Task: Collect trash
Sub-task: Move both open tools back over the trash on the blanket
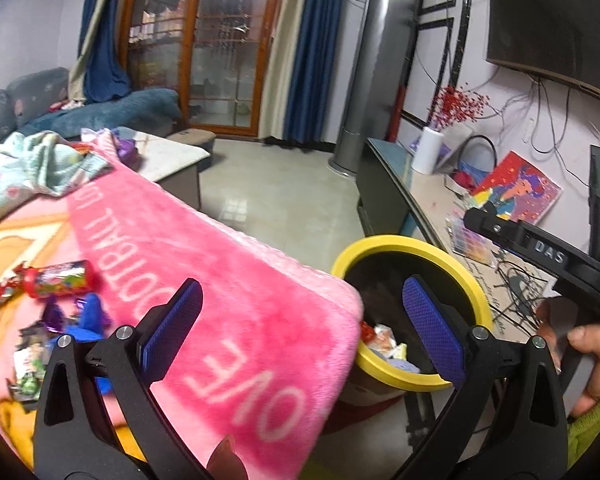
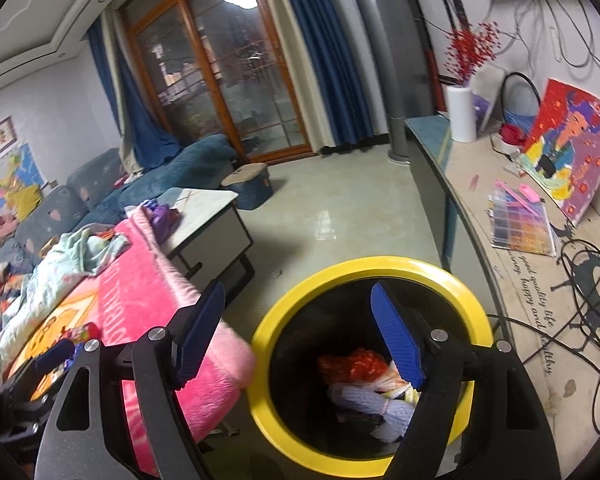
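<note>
Now | both claws released, empty | right claw over yellow-rimmed bin | pink blanket beside

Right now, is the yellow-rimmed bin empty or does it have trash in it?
Partly filled. The right wrist view looks into the bin: a red wrapper and pale crumpled trash lie at the bottom, well below the rim.

We see the bin on the floor, just right of the blanket. Wrappers lie on the blanket, more trash inside the bin.
</note>
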`<action>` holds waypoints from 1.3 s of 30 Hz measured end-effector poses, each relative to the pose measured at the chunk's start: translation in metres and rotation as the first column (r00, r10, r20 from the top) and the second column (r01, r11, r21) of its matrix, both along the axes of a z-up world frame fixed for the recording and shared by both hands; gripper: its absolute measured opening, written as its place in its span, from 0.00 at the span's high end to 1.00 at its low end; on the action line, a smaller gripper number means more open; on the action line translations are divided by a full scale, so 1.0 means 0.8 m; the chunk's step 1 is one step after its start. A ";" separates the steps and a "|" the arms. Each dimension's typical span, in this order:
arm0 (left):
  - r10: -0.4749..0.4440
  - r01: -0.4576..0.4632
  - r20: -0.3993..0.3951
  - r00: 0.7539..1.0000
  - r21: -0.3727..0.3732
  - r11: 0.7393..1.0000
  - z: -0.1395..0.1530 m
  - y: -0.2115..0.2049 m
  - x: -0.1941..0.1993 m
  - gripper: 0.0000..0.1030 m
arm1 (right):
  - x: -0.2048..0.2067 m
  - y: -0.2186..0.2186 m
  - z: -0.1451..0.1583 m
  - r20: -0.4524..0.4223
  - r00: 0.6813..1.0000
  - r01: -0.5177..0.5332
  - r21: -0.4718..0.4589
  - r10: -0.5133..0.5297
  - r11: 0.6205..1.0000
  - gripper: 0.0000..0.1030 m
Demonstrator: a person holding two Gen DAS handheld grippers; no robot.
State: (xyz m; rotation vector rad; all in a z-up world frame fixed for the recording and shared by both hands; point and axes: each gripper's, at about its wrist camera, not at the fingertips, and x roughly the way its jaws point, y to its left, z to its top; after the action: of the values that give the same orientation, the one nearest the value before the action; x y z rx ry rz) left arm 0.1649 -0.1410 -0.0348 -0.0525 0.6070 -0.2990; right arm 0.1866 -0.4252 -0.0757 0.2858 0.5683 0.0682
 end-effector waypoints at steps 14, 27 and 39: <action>0.148 -0.147 0.058 0.987 -0.015 0.989 0.019 0.069 -0.017 0.11 | -0.013 0.069 0.014 0.026 0.989 -0.146 -0.053 0.148 0.988 0.28; 0.260 -0.258 0.071 0.963 -0.044 0.965 0.028 0.126 -0.029 0.11 | -0.021 0.138 0.020 0.018 0.951 -0.306 -0.116 0.310 0.945 0.28; 0.366 -0.362 0.044 0.930 -0.072 0.929 0.027 0.187 -0.039 0.11 | -0.030 0.197 0.021 0.001 0.904 -0.422 -0.160 0.428 0.892 0.27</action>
State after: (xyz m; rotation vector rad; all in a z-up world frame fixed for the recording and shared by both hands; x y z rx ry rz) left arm 0.1338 0.0085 -0.0129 -0.2143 0.5192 0.0419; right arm 0.1623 -0.2678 -0.0592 0.0012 0.5892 0.4513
